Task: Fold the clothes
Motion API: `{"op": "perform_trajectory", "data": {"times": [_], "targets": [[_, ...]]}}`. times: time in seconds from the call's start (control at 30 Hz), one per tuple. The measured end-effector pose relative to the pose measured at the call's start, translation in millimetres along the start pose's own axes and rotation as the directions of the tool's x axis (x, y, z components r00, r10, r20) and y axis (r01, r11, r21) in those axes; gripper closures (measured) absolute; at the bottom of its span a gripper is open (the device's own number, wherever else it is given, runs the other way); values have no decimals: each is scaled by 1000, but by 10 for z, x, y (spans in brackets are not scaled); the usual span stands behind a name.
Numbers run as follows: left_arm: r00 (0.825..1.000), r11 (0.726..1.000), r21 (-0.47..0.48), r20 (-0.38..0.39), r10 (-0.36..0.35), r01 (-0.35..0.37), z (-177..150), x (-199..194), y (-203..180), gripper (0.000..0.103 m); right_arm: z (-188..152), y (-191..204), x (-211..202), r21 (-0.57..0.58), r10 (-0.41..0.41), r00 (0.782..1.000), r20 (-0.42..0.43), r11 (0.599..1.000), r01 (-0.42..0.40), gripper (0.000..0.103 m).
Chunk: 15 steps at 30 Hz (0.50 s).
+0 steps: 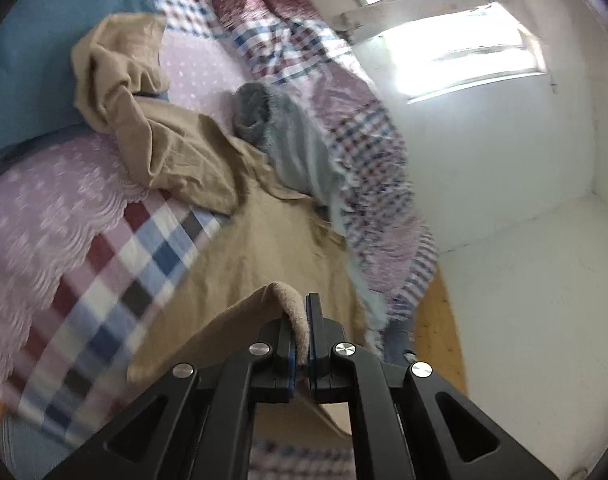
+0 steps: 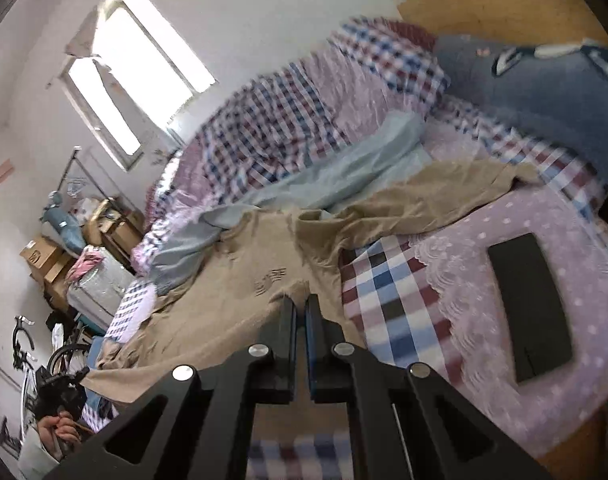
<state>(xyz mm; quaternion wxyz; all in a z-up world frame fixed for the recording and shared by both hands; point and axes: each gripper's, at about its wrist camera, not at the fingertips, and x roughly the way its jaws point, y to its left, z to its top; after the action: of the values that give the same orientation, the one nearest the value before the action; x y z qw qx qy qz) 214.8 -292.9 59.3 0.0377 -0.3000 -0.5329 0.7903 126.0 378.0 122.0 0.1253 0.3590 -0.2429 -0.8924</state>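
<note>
White walls and a bright window [image 1: 455, 28] back the bed [image 2: 543, 220], which I see spread with a checked and pink dotted cover. Across its middle lies the tan garment [image 2: 232, 280], rumpled at one end. Beside the garment, toward the wall, a checked quilt [image 1: 363, 128] and pale blue cloth [image 2: 343, 176] are heaped. On the bed's pink part sits a black flat case [image 2: 531, 308]. My left gripper [image 1: 302, 320] pinches the garment's edge between its fingers. My right gripper [image 2: 302, 312] has fingers nearly closed over the garment; I cannot tell whether it grips.
</note>
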Motion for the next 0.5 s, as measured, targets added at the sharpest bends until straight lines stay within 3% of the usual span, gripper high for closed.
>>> {"op": "perform_trajectory", "data": {"times": [0.17, 0.27, 0.3, 0.37, 0.4, 0.43, 0.5], "targets": [[997, 997, -19, -24, 75, -76, 276, 685, 232, 100, 91, -249, 903, 12, -81, 992, -99, 997, 83, 100], [995, 995, -2, -10, 102, -102, 328, 883, 303, 100, 19, -398, 1284, 21, -119, 983, -140, 992, 123, 98], [994, 994, 14, -10, 112, -112, 336, 931, 312, 96, -14, -448, 1361, 38, -122, 982, -147, 991, 129, 98], [988, 986, 55, -18, 156, -155, 339, 970, 323, 81, -46, -548, 1422, 112, -127, 979, -158, 983, 145, 96], [984, 982, 70, -14, 175, -173, 337, 964, 332, 67, -61, -598, 1449, 150, -129, 978, -163, 977, 154, 95], [980, 977, 77, 0, 201, -201, 343, 941, 345, 50, -58, -606, 1449, 160, -135, 978, -160, 974, 160, 90], [972, 970, 71, 34, 231, -233, 373, 879, 355, 33, -46, -607, 1440, 170, -147, 977, -151, 970, 172, 73]]}}
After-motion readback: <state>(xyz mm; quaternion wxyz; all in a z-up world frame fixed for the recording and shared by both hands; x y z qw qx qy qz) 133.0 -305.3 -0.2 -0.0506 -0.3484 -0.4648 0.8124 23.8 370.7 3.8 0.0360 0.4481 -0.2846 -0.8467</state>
